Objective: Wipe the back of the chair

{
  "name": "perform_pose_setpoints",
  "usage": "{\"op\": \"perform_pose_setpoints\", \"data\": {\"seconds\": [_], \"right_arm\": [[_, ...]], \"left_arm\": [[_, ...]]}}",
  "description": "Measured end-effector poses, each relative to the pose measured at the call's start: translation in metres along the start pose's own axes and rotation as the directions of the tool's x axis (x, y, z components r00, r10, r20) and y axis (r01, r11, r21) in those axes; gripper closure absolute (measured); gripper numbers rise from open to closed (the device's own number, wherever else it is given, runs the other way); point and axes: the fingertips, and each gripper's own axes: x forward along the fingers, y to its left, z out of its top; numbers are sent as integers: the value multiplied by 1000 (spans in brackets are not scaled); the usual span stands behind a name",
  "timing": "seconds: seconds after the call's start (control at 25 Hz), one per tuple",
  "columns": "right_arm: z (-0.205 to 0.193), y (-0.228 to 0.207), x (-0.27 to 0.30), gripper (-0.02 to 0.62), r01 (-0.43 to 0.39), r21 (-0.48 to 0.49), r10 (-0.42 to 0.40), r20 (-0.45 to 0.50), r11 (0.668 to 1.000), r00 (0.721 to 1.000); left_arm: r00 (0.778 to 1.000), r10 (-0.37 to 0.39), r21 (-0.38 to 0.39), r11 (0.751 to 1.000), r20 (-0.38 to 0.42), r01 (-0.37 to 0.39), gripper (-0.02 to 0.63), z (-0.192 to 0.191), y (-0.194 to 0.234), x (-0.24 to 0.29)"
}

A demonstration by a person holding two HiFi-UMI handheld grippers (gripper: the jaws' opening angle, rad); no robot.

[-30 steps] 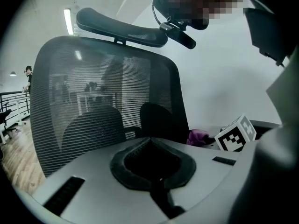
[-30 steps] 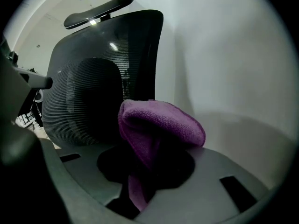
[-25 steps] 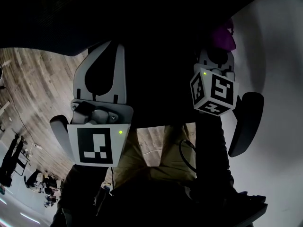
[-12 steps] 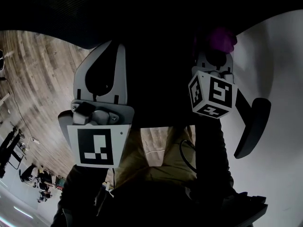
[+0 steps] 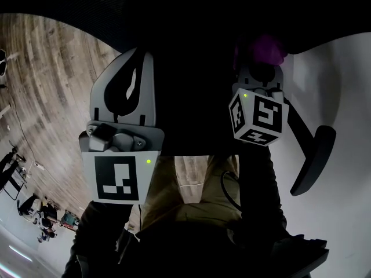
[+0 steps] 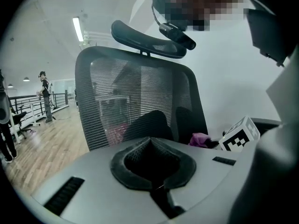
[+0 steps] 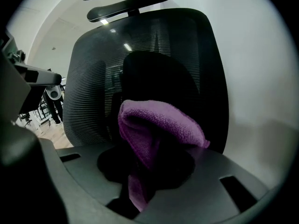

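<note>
Nearest, a fuzzy purple cloth (image 7: pixel 159 120) clamped in the right gripper (image 7: pixel 150 155), beside it the left gripper (image 6: pixel 150 141) with jaws pressed together on nothing, just beyond both the upright black mesh-backed office chair (image 6: pixel 140 97).

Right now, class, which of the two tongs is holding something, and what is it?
The right tongs: they are shut on a purple cloth, facing the chair's mesh back. The left tongs are shut with nothing between them.
</note>
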Motion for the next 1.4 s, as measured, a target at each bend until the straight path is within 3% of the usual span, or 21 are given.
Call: {"op": "perform_pose_setpoints", "data": {"seconds": [1.0,1.4], "right_arm": [[2,77,11,508,-122,-33,121,-20,992,992],[11,132,11,508,-199,-57,198,-14,978,980]], "left_arm": [[995,91,-14,996,28,-91,597,11,55,-27],[991,133,-10,991,30,-133,597,14,89,-42]]}}
